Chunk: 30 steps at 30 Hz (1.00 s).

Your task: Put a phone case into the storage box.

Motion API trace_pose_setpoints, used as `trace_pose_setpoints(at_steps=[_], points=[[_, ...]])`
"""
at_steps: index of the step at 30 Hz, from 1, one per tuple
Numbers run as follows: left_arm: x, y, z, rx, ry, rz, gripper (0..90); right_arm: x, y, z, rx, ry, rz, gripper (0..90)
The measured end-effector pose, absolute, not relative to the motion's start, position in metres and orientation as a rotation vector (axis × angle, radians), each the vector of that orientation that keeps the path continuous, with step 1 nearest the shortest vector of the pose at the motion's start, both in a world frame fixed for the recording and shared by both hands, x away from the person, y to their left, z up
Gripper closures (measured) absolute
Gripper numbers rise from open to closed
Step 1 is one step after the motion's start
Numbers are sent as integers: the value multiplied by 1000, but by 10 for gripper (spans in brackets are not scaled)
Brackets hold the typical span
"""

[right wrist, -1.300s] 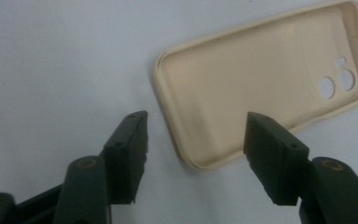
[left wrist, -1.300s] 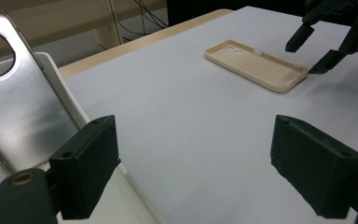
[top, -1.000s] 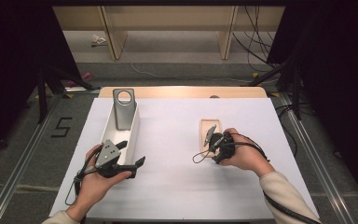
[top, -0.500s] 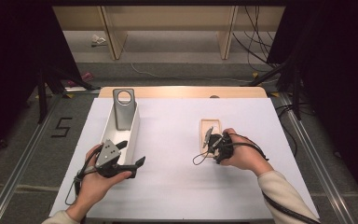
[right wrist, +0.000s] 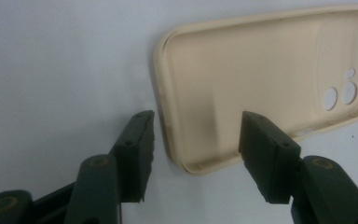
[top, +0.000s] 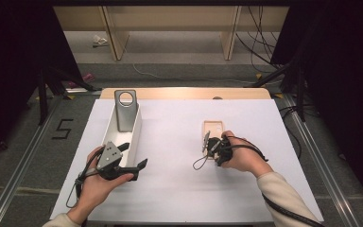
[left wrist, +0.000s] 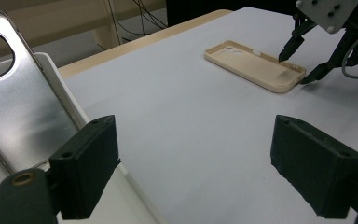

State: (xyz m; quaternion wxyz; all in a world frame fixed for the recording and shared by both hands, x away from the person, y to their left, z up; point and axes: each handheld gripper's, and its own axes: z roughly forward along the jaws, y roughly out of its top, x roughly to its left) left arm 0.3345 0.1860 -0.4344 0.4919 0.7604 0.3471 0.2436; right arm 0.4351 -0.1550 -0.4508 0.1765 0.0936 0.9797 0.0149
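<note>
High view: beige phone case (top: 213,128) flat toward table's right edge, right gripper (top: 210,146) at its near end; left gripper view: left gripper (left wrist: 214,172) jaws apart, empty, by white tray (left wrist: 58,86) w/ silver case (left wrist: 16,100), idle; right gripper view: jaws just been closing, straddling case's corner wall, not yet pinching.

surface: table (top: 184,189), white sheet over wooden top, wood showing along far edge | on it: white tray (top: 109,137), long, at left | beige phone case (top: 213,128), flat, open side up, well right of tray | silver case (top: 124,111) leaning inside tray's far end
</note>
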Motion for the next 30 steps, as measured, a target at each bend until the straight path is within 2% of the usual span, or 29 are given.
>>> trace_pose_setpoints(at_steps=[17,30], points=[[335,185,-435,1846,842,585,149,437,-158,-455,228,2793,-5,548],[335,185,-436,1854,839,581,149,436,-156,-457,165,2839,-22,746]])
